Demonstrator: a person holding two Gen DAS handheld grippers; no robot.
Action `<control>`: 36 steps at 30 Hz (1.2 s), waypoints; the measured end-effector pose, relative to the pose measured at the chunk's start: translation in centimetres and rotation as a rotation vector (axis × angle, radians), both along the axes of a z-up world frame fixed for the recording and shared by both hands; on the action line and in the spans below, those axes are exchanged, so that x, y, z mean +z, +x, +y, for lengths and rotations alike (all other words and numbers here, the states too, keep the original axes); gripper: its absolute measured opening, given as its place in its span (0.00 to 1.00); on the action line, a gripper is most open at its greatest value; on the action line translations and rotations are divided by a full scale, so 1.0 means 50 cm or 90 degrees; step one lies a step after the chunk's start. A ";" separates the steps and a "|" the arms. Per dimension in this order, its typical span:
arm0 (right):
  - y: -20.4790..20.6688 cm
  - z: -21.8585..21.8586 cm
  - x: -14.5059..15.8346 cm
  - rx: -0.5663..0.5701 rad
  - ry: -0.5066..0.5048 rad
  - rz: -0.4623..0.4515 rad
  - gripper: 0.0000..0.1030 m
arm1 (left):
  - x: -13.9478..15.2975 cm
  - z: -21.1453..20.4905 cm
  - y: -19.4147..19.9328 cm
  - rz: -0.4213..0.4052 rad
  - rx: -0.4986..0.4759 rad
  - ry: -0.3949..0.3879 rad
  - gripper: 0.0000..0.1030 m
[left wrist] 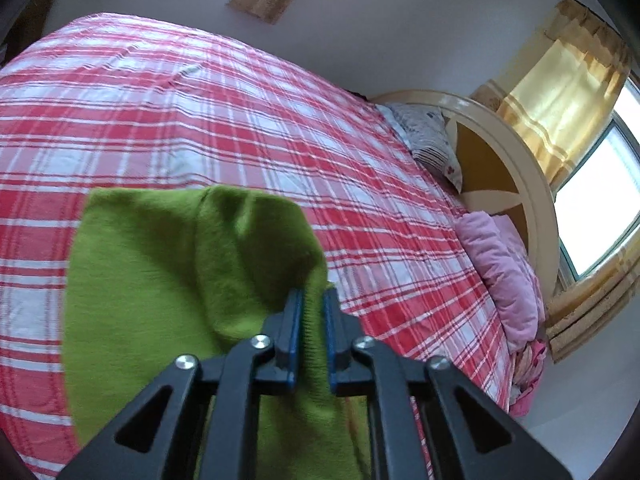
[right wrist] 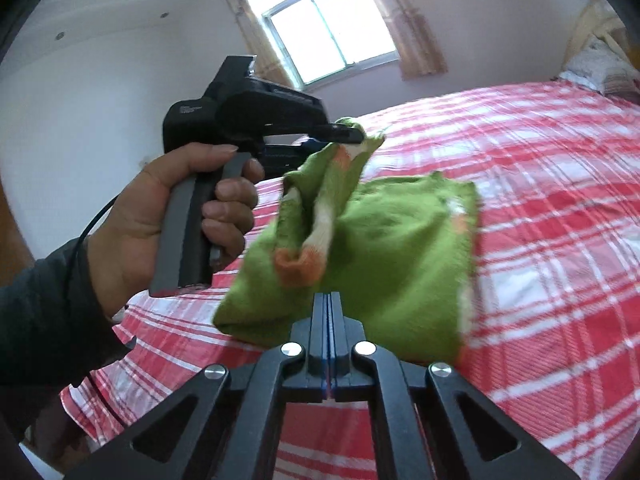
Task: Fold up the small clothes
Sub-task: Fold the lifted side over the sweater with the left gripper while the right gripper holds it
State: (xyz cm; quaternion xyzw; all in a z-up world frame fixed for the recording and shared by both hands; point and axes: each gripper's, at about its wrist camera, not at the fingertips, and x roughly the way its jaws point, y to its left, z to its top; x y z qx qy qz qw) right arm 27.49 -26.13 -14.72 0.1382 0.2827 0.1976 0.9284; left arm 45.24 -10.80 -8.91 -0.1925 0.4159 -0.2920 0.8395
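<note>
Filling most of both views, the bed [left wrist: 200, 120] with its red-and-white checked cover carries the green knitted garment [right wrist: 400, 248], which sits at the centre of the right wrist view and the lower left of the left wrist view. Soft, light and floppy, it should drape and sag wherever unsupported, so its ribbed hems and corners look like the best holds. The left tongs [left wrist: 311, 304] are clamped on a ribbed green edge, lifted above the bed, while the right tongs [right wrist: 328, 300] are fully closed at bottom centre, and whether they pinch any cloth I cannot tell.

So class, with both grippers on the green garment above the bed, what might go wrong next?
1. The left gripper pinches only a thin edge of the green garment, which might slip free.
2. The right gripper looks shut with no cloth visibly between its fingers, so that corner may already be loose.
3. The striped cuff is bunched, risking a crooked fold.
</note>
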 end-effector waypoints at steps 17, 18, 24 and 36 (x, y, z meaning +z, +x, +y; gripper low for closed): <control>0.028 -0.030 -0.011 -0.006 0.080 0.021 0.55 | -0.004 -0.116 -0.025 -0.081 -0.019 0.314 0.67; 0.035 -0.025 -0.012 -0.005 0.073 0.022 0.55 | -0.011 -0.121 -0.022 -0.079 -0.022 0.332 0.67; 0.099 0.011 -0.052 0.008 0.040 0.089 0.54 | -0.100 -0.164 0.008 -0.041 -0.016 0.491 0.66; 0.066 0.004 -0.013 0.030 0.031 0.016 0.10 | -0.014 -0.101 -0.011 -0.061 -0.005 0.319 0.11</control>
